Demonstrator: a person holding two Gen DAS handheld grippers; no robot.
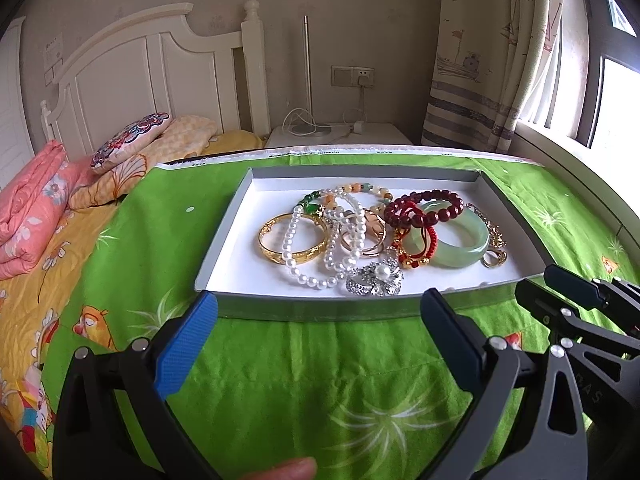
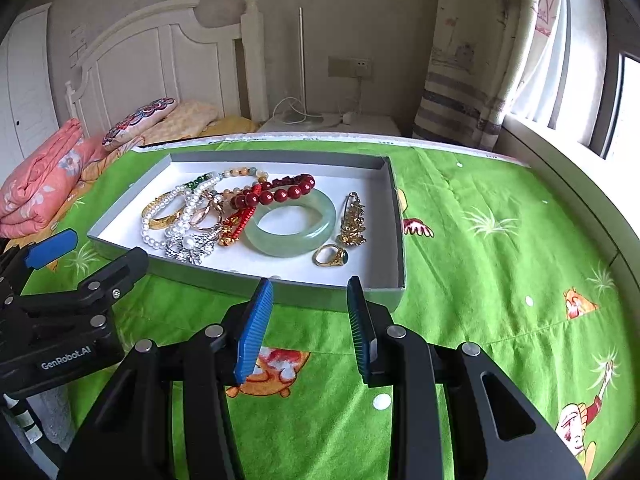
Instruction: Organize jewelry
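Note:
A shallow grey box [image 1: 320,309] [image 2: 280,292] with a white floor lies on the green cloth and holds a tangle of jewelry. In it are a gold bangle [image 1: 292,240], a pearl necklace [image 1: 340,240], a dark red bead bracelet [image 2: 280,194], a jade bangle [image 1: 460,244] [image 2: 292,224], a silver brooch with a pearl [image 1: 376,276] [image 2: 192,246], a gold pin [image 2: 354,220] and a gold ring with a green stone [image 2: 332,258]. My left gripper [image 1: 320,296] stands wide open just in front of the box's near wall. My right gripper [image 2: 310,282] is open more narrowly at that wall, in line with the ring. Neither holds anything.
The green cartoon-print cloth [image 2: 480,260] covers the table and spreads wide to the right of the box. A bed with a folded pink quilt [image 1: 28,216] and pillows lies to the left. A nightstand, a curtain and a window stand behind. A fingertip [image 1: 288,470] shows at the bottom edge.

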